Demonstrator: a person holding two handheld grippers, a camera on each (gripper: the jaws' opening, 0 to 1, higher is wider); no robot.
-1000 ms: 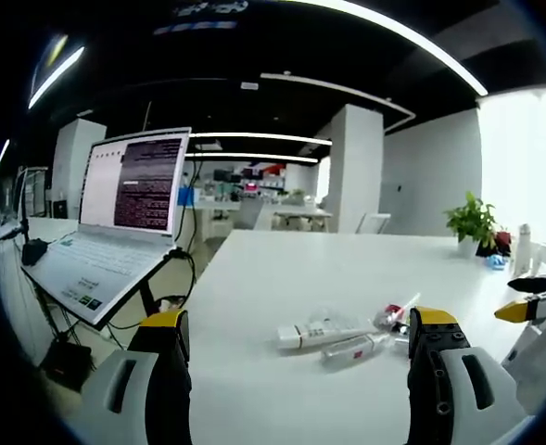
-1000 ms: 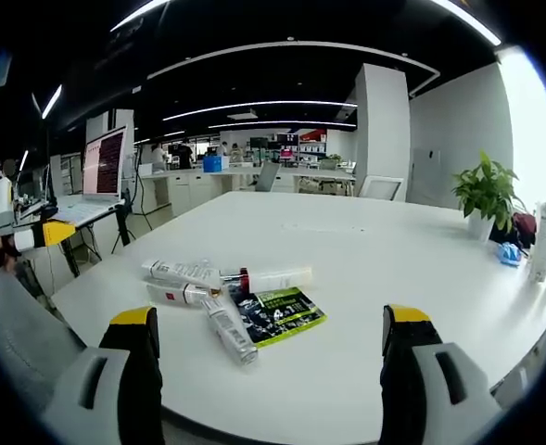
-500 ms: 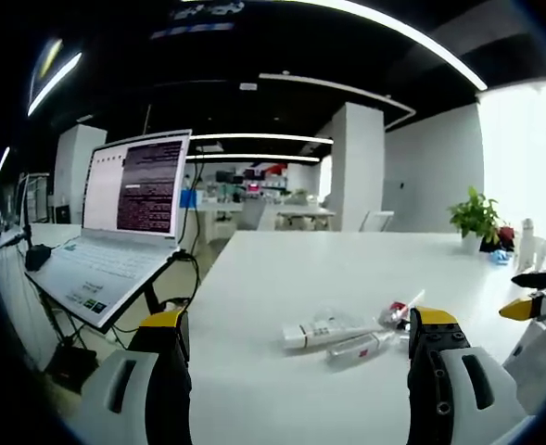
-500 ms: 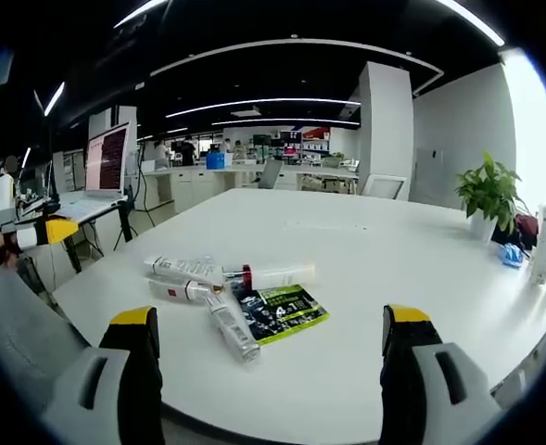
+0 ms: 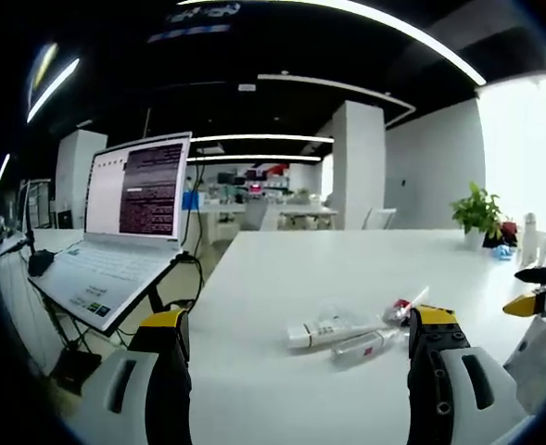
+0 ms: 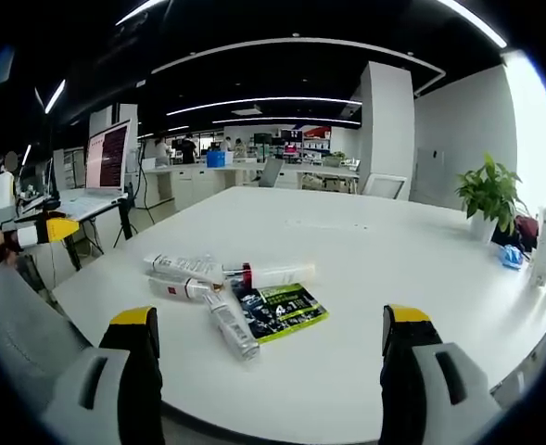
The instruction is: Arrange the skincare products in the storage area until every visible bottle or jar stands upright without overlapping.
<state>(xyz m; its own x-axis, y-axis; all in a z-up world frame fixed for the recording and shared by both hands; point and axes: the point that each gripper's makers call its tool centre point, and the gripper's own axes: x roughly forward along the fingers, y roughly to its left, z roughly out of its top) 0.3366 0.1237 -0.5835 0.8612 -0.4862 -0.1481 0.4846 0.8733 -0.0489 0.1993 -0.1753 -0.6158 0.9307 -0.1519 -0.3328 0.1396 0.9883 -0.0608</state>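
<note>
The room is a large open office with a dark ceiling [image 6: 254, 83] crossed by long curved light strips [image 6: 291, 43], and a white square pillar [image 6: 384, 130] stands at about 1 o'clock in the right gripper view. A wide white counter [image 6: 365, 250] fills the middle, with a green potted plant [image 6: 488, 193] at its 3 o'clock edge before a very bright window [image 6: 541, 139]. In the left gripper view an open laptop [image 5: 124, 222] on a stand sits at 9 o'clock beside the counter, and more desks [image 5: 291, 215] are far behind.
</note>
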